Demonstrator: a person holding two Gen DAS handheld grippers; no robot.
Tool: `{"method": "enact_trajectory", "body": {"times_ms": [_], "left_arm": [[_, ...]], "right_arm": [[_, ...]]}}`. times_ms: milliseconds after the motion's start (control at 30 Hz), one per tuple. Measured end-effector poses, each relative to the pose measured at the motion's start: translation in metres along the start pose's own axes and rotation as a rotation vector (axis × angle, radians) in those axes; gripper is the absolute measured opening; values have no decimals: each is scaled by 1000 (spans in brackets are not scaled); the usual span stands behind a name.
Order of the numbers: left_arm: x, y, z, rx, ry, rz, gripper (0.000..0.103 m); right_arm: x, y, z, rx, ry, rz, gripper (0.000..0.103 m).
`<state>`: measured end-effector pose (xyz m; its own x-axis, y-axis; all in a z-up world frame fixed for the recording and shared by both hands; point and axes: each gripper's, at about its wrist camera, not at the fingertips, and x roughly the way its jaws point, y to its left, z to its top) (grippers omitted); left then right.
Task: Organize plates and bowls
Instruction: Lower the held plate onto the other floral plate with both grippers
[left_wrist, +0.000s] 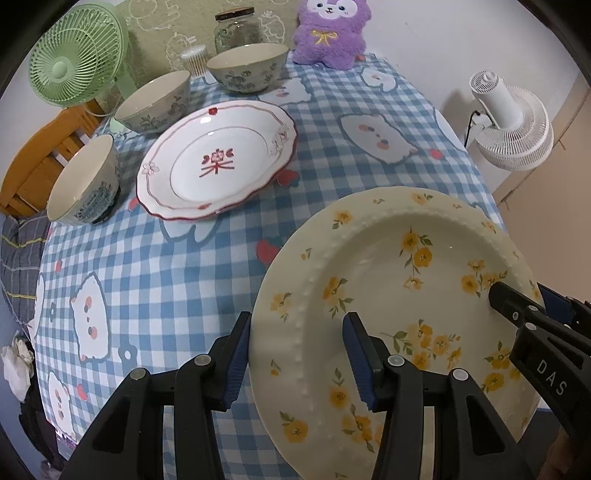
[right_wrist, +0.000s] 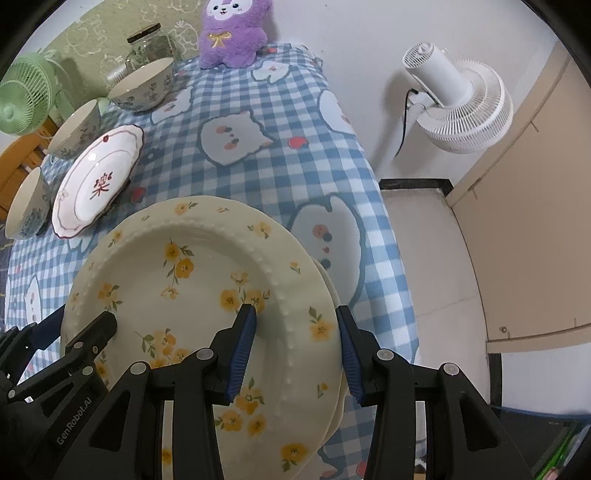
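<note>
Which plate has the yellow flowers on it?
The cream plate held between both grippers. The other plate, lying on the table, is white with red trim.

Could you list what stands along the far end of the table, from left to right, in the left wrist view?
Green fan → cotton swab tub → glass jar → purple plush toy.
</note>
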<state>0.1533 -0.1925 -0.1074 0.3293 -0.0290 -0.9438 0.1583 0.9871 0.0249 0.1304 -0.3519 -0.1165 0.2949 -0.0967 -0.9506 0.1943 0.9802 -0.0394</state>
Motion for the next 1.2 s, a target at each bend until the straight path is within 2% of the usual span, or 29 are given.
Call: {"method": "enact_trajectory", "body": {"times_ms": [400,900,1200], "left_arm": [[8,-1,-14,4,23,-9,50],[11,-5,-15,-27,28,-29,50],[12,-8,-16,-48,18,0,50]], "right_arm": [[7,-2,-13,20,20,-1,47],[9,-9,-11,34,-1,-16,48],[10,-7,-12,10,-11,-40,48]]}}
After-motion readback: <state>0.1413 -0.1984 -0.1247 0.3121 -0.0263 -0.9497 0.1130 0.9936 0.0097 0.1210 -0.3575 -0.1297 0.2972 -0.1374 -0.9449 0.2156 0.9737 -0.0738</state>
